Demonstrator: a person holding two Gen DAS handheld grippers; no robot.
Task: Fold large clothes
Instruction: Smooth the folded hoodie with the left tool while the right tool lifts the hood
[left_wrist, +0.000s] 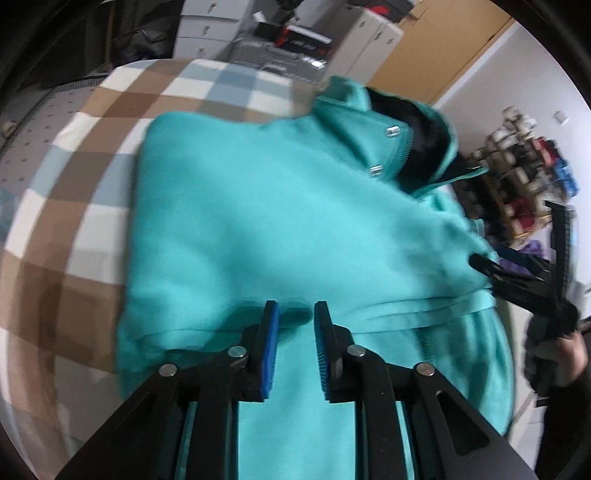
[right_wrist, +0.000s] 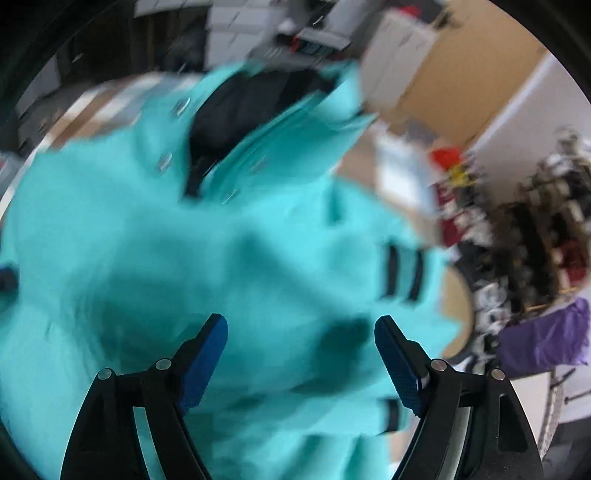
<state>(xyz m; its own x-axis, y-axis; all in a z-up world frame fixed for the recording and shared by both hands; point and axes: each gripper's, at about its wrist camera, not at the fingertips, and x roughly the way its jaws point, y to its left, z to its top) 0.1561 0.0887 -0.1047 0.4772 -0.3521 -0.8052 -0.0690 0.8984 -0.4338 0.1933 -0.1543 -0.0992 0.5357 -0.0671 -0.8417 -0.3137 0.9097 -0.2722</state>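
Teal jacket (left_wrist: 280, 221) lies part-folded on the checked blanket (left_wrist: 92, 122), collar far, hem near, directly under both tools: left gripper (left_wrist: 295, 314) narrowly parted, apparently holding nothing, right gripper (right_wrist: 301, 328) wide open above its right side

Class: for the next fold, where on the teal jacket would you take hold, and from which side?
Probably the near hem of the teal jacket, from the near side, where the left claw hovers open. It forms a thin straight edge that a claw could pinch, unlike the bulky collar.
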